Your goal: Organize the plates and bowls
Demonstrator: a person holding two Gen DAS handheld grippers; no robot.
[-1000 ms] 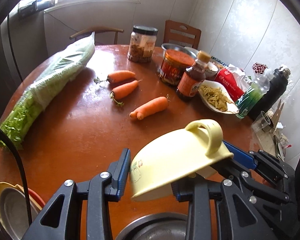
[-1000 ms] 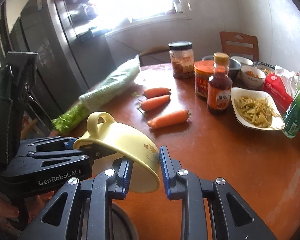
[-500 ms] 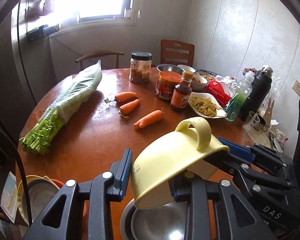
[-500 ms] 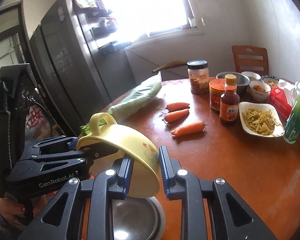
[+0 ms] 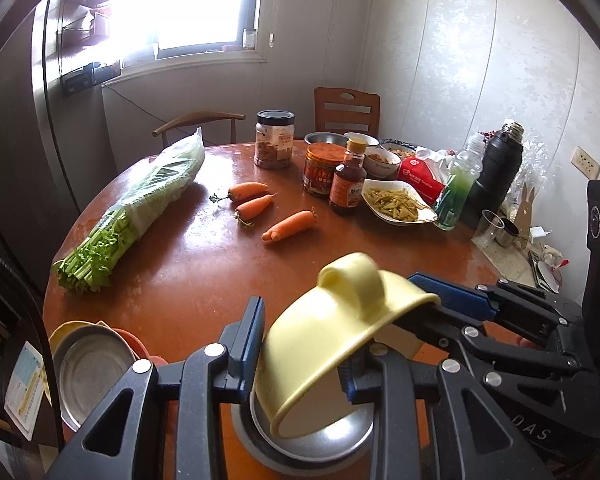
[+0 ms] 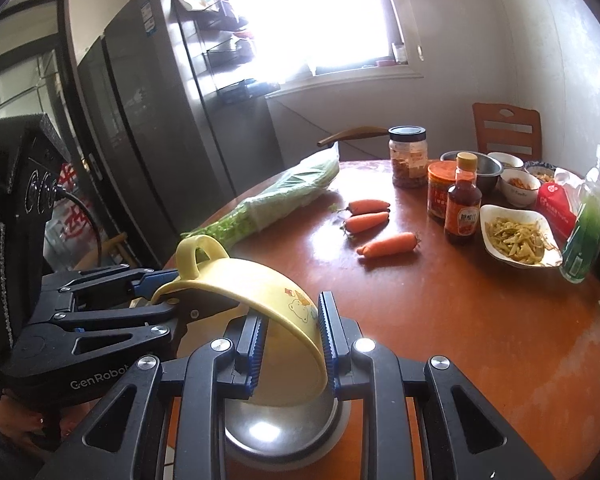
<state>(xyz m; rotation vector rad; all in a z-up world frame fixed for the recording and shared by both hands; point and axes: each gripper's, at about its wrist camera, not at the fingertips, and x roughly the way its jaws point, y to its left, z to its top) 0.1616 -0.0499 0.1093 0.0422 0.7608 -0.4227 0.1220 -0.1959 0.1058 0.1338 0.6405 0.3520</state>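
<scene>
Yellow bowl [image 6: 276,312] with a loop handle hangs tilted, mouth down, above a steel bowl [image 6: 284,436] at the near edge of the tabletop [image 6: 460,320]. Right hand-held gripper [image 6: 290,344] pinches its rim, wall between the blue pads; left hand-held gripper [image 5: 300,356] clamps the opposite rim. More dishes are stacked [image 5: 88,364] at the left edge; carrots [image 5: 288,226] and jars sit well apart.

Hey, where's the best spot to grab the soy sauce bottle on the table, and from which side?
Grip the brown bottle around its labelled body, coming level from the near side; it stands upright, with the red jar close behind and the white dish beside it.
</scene>
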